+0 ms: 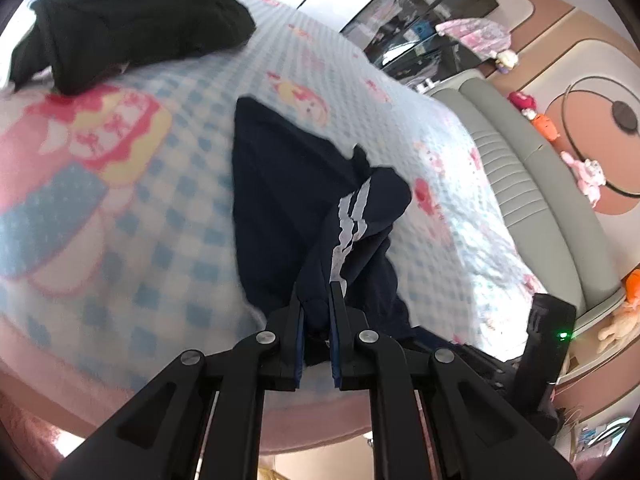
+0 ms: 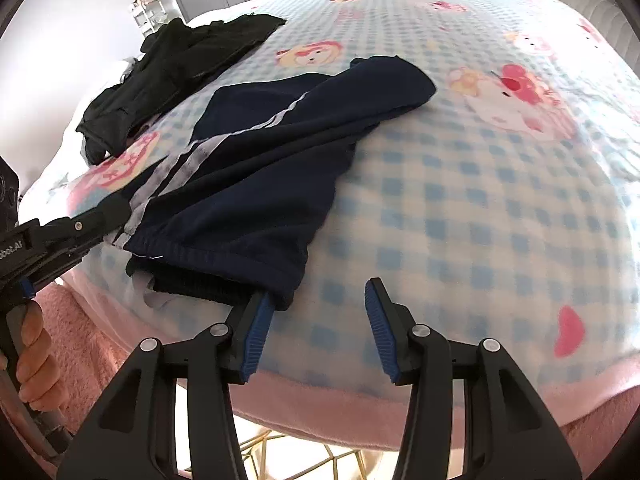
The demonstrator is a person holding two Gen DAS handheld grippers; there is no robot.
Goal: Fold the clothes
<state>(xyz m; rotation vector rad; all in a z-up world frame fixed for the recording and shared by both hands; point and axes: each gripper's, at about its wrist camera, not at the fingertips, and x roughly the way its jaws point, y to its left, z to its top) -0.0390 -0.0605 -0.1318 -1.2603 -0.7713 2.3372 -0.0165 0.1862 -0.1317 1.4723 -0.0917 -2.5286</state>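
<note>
The left gripper has its jaws clamped on the waistband of the navy trousers; the right gripper gapes wide, holding nothing — its left finger touching the hem. The trousers lie on the checked blanket, a black garment beyond at eleven o'clock.

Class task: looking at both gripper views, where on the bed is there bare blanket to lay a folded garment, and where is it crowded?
Free: checked blanket right of the navy trousers. Crowded: far left, black clothes beside the trousers; near edge, left gripper and right gripper.
</note>
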